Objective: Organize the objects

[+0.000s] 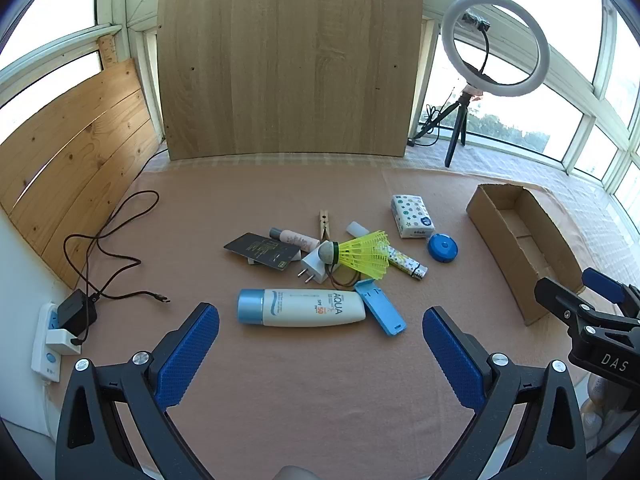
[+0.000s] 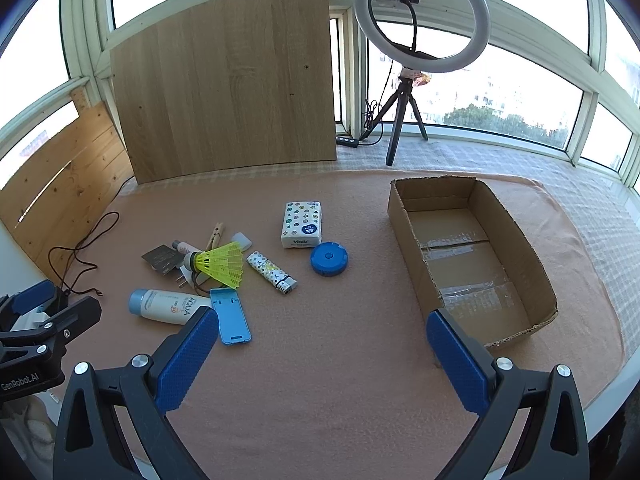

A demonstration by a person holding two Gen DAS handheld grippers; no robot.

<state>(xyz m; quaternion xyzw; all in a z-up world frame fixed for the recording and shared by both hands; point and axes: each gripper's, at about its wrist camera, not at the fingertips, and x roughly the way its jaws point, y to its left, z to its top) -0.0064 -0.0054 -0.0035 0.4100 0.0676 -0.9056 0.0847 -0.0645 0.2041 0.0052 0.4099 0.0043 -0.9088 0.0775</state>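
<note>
A heap of small items lies mid-table: a white sunscreen tube, a light blue phone stand, a yellow shuttlecock, a patterned lighter, a round blue tape measure, a tissue pack, a clothespin, a white plug and a dark card. An empty cardboard box stands at the right. My left gripper is open just short of the tube. My right gripper is open above bare cloth.
A wooden board leans at the back, pine planks at the left. A ring light on a tripod stands back right. A power strip with charger and loose cable lies at the left edge. A pink cloth covers the table.
</note>
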